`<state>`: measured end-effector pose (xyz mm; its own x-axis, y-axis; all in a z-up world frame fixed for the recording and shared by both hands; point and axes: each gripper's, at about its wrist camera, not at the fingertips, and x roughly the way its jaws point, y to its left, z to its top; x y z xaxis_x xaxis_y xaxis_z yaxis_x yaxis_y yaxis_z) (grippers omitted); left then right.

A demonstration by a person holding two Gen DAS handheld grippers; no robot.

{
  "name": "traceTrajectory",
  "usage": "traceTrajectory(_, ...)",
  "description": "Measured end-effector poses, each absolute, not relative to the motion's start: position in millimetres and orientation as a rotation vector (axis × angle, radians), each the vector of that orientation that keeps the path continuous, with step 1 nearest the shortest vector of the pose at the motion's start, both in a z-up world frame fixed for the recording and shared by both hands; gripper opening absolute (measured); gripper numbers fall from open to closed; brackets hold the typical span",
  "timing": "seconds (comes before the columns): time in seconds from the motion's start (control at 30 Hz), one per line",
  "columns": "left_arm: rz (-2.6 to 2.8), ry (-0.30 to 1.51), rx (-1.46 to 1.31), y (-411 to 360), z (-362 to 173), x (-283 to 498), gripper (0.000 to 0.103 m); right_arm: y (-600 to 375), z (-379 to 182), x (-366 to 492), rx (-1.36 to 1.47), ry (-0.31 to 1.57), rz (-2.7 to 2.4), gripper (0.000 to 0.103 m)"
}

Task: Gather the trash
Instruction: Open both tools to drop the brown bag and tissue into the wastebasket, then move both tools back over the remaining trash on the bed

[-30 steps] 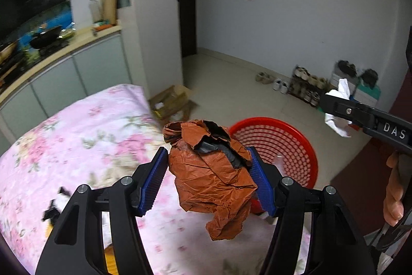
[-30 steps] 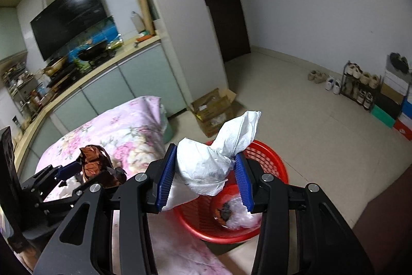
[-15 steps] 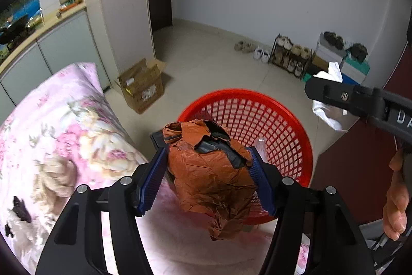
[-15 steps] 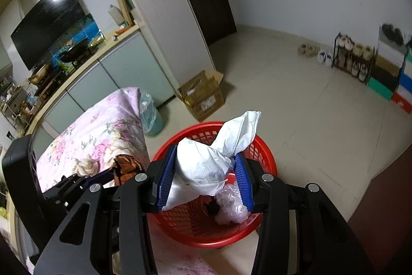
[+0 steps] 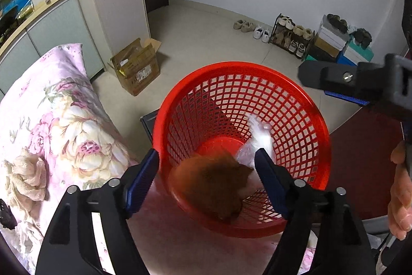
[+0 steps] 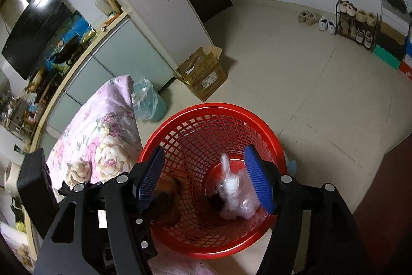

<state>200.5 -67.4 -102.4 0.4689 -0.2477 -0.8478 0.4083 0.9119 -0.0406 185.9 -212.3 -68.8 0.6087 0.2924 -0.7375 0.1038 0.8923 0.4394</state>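
A: Dropping both pieces at once, then? The left tongs (image 5: 206, 172) are opening above the red basket (image 5: 319, 120), nothing pinched, and the brown paper wad (image 5: 211, 187) is a blur just below the pads, inside the rim.

B: Same on the right tongs (image 6: 204, 178): jaws opening, empty, with the white wrapper (image 6: 231, 187) blurred, low in the basket beside a clear plastic bag (image 6: 248, 202).

A: To do it well, I'd keep both tongs over the middle of the basket until the pieces settle, clear of the mesh wall.

B: Agreed, and spread wide so no paper snags. Whatever remains on the floral bed (image 5: 51, 120) comes next.
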Motion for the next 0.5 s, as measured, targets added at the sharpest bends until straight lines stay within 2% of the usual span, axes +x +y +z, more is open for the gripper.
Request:
traceTrajectory(0.2, -0.363, 0.987, 0.148, -53.0, -90.3, 200.0, 0.08, -212.3, -58.2, 176.5, 0.463, 0.891, 0.117, 0.063)
traceTrajectory(0.5, -0.289, 0.887, 0.11, -15.3, -45.8, 169.4, 0.08, -192.4, -37.4, 152.9, 0.384, 0.828, 0.141, 0.063)
